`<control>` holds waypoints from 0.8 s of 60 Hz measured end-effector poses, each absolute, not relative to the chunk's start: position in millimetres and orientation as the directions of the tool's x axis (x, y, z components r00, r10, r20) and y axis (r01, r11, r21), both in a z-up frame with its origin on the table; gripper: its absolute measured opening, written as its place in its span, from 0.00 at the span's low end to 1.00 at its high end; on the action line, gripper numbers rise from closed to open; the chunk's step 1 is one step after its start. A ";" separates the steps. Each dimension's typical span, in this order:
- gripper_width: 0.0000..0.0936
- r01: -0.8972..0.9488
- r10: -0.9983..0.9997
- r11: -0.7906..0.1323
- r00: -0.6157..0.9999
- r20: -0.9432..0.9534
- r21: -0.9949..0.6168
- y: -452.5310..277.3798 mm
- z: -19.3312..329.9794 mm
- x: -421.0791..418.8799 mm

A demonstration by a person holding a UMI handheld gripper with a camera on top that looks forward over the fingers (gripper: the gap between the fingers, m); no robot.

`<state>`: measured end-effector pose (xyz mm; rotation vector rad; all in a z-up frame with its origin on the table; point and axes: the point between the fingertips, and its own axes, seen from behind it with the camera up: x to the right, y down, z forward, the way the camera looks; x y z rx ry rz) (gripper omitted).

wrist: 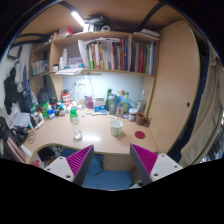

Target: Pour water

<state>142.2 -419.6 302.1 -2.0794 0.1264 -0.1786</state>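
Note:
My gripper [112, 163] is open and empty, its two magenta pads [79, 160] set wide apart. It hovers well back from a light wooden desk [95, 133]. On the desk a clear plastic bottle [75, 119] stands left of centre and a pale green cup [117, 127] stands near the middle, both beyond the fingers. A small red coaster-like disc [139, 134] lies to the right of the cup. Between the fingers I see only the blue floor [105, 178] under the desk.
Several bottles and jars crowd the back of the desk [112, 101]. A bookshelf [115, 52] full of books hangs above. A tall wooden panel [172, 85] bounds the right side. Clutter and hanging items fill the left side [22, 95].

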 end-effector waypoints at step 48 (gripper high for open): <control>0.89 -0.017 -0.022 -0.300 1.000 -0.011 -0.954 -227.2 179.7 -31.5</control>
